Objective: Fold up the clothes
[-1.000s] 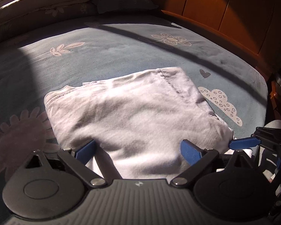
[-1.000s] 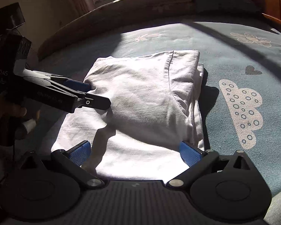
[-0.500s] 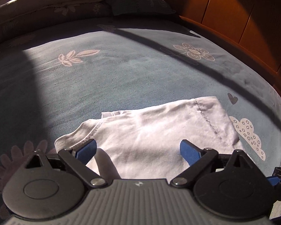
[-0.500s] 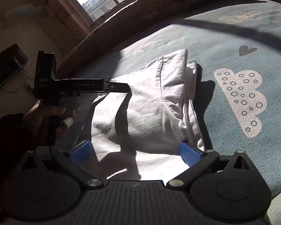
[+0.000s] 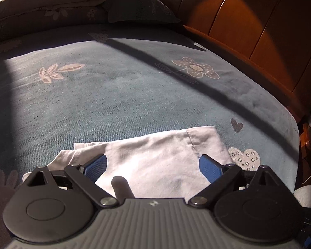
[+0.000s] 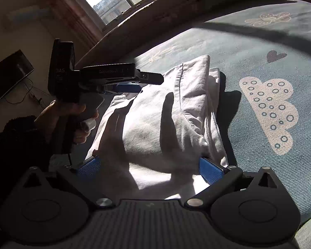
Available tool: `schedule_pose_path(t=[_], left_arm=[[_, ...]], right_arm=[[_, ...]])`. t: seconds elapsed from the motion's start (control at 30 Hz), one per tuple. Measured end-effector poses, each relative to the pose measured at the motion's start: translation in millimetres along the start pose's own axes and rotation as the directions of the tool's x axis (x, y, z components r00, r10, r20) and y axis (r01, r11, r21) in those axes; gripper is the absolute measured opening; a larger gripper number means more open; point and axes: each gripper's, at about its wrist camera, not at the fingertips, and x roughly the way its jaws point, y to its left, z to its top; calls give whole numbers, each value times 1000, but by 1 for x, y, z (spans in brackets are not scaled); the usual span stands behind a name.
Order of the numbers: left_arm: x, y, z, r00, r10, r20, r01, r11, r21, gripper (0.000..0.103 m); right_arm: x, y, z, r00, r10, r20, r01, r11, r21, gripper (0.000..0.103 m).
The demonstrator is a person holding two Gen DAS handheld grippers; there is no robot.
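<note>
**Right wrist view: folded white shirt straight ahead of my spread fingers**

Right wrist view shows the white shirt (image 6: 165, 120) lying as a compact, layered rectangle on the blue bedspread (image 6: 259, 47), filling the centre of the frame. Its long axis runs away from me, from the bottom centre up toward the upper middle, with a thicker stacked edge along its right side beside the cloud print. My right gripper (image 6: 148, 166) hangs over the shirt's near end, its blue pads wide apart, one at each near corner, holding nothing. Whether the pads touch the cloth I cannot tell.

My left gripper (image 6: 149, 78) sits in the left middle of that frame, held level by my left hand (image 6: 72, 118), its tips pointing right and just over the shirt's far left edge. In the left wrist view the same gripper (image 5: 153, 164) is also spread and empty, with the shirt (image 5: 155, 155) at the bottom centre, directly beyond the pads, and open bedspread (image 5: 114, 95) filling everything above.

Both grippers are about equally near; the right one faces down the long axis, the left one comes across it.

The shirt already lies folded. This fits either a finished fold with both grippers let go, or a pause ahead of one more halving across the long axis.
</note>
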Motion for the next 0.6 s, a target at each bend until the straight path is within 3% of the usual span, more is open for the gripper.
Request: schedule_pose_path(t=[0.2, 0.33, 0.43, 0.6], left_arm=[[-57, -16, -33, 1000, 25, -11, -25, 1000, 8, 95], [-97, -21, -70, 998, 62, -6, -62, 998, -5, 96], [-107, -23, -89, 999, 36, -14, -36, 999, -22, 96], [-110, -30, -107, 999, -29, -22, 29, 999, -25, 96]], right_arm=[[-3, 5, 0, 1000, -16, -17, 16, 1000, -20, 103], [-19, 20, -4, 997, -70, -39, 66, 994, -87, 103], [-35, 27, -10, 991, -123, -49, 119, 989, -91, 103], [-50, 24, -15, 994, -100, -53, 101, 995, 15, 103]])
